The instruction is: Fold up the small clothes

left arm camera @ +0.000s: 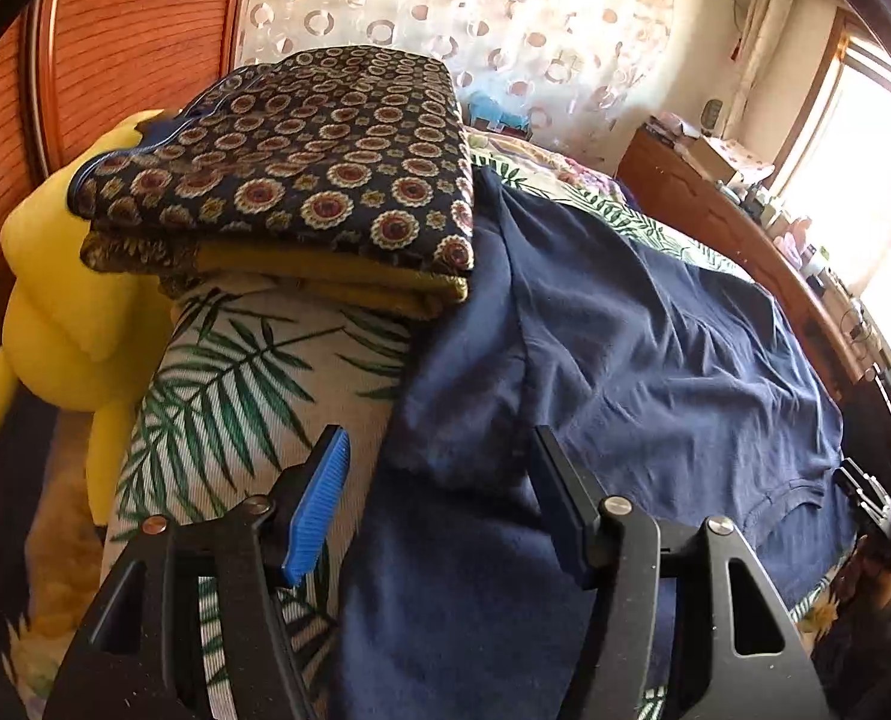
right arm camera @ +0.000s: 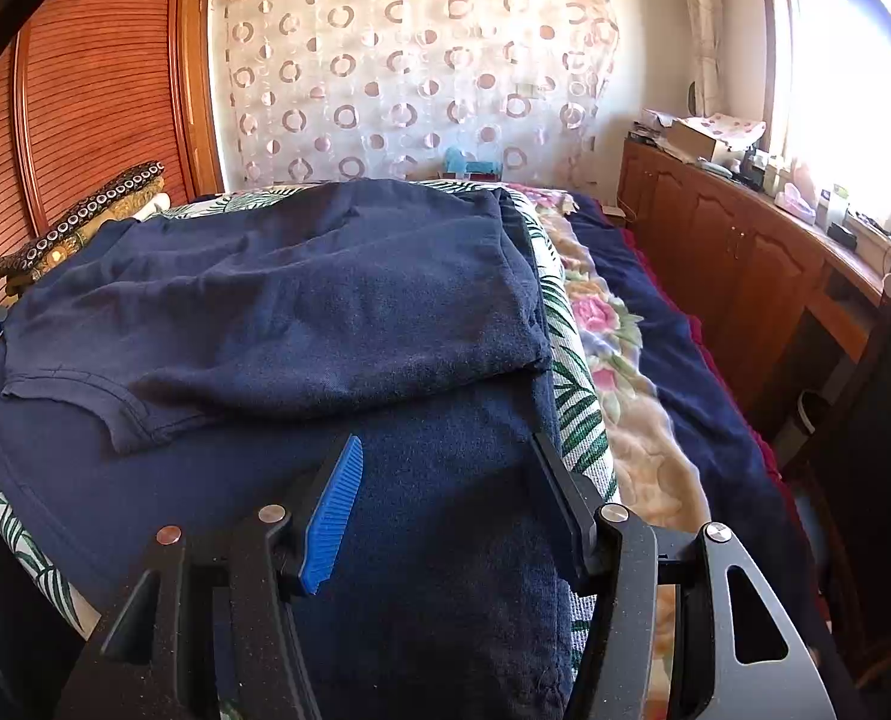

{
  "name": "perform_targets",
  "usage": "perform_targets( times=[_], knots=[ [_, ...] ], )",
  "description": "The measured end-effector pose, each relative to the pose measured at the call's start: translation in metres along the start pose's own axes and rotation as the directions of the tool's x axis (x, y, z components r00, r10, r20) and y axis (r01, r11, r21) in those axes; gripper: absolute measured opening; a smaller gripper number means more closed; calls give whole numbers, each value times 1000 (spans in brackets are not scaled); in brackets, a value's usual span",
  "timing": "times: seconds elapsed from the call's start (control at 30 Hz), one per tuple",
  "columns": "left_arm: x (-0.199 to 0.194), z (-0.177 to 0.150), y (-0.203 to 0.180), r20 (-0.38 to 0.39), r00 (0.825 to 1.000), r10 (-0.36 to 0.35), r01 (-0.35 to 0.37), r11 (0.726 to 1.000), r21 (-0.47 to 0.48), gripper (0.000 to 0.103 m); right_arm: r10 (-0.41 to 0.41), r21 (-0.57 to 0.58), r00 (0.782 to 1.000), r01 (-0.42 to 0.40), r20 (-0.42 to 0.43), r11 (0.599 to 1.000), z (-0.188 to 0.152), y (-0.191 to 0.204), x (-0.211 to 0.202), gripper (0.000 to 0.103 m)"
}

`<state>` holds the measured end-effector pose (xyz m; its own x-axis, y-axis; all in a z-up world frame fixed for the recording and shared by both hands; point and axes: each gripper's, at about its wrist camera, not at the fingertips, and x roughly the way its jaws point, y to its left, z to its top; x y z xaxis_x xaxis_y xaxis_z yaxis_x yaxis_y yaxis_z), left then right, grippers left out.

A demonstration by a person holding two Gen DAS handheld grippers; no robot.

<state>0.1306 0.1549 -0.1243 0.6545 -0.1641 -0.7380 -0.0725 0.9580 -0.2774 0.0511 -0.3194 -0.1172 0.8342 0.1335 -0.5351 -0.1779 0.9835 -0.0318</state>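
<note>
A navy blue T-shirt lies spread on a leaf-print cloth, with one part folded over itself; it also shows in the right wrist view. My left gripper is open and empty, its jaws on either side of the shirt's left edge, just above it. My right gripper is open and empty over the shirt's near right part. A folded stack of patterned clothes lies at the far left; it shows edge-on in the right wrist view.
A yellow plush toy sits left of the stack. A floral blanket and a dark blue blanket lie right of the shirt. A wooden cabinet with clutter runs along the right wall. A wooden wardrobe stands at the left.
</note>
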Motion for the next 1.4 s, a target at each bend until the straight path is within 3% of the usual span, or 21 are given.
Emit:
perform_targets(
  times=[0.07, 0.17, 0.37, 0.47, 0.67, 0.87, 1.03, 1.1, 1.27, 1.4],
  knots=[
    [1, -1, -4, -1, 1000, -13, 13, 1000, 18, 32, 0, 0, 1000, 0, 3, 1000, 0, 0, 0, 58],
    [-2, -3, -11, 4, 1000, -5, 5, 998, 67, 18, 0, -1, 1000, 0, 5, 1000, -1, -1, 0, 58],
    [1, 1, -17, 10, 1000, 2, -3, 995, 100, 17, 3, 1, 1000, -3, -1, 1000, 0, -2, 1, 58],
    [5, 3, -15, -4, 1000, 14, -13, 996, 93, 18, 8, 11, 999, -8, -43, 1000, 7, -2, 1, 58],
    [9, 3, -19, -7, 1000, 23, -22, 995, 101, 18, 88, 128, 995, -81, -54, 988, 29, -21, -5, 58],
    [13, 3, -19, -17, 999, 31, -29, 994, 102, 18, 85, 174, 991, -66, -103, 982, 55, -34, 18, 58],
    [13, 3, -20, -18, 999, 32, -30, 994, 104, 17, 79, 173, 985, -52, -153, 983, 66, -26, 35, 44],
    [13, 3, -19, -19, 999, 30, -28, 994, 104, 17, 42, 152, 985, -16, -169, 988, 71, -22, 40, 34],
    [14, 4, -20, -20, 999, 30, -28, 994, 105, 17, -7, 117, 979, 31, -203, 993, 77, -15, 47, 20],
    [15, 4, -19, -21, 999, 31, -29, 994, 105, 17, -45, 91, 977, 66, -210, 994, 78, -15, 51, 19]
  ],
)
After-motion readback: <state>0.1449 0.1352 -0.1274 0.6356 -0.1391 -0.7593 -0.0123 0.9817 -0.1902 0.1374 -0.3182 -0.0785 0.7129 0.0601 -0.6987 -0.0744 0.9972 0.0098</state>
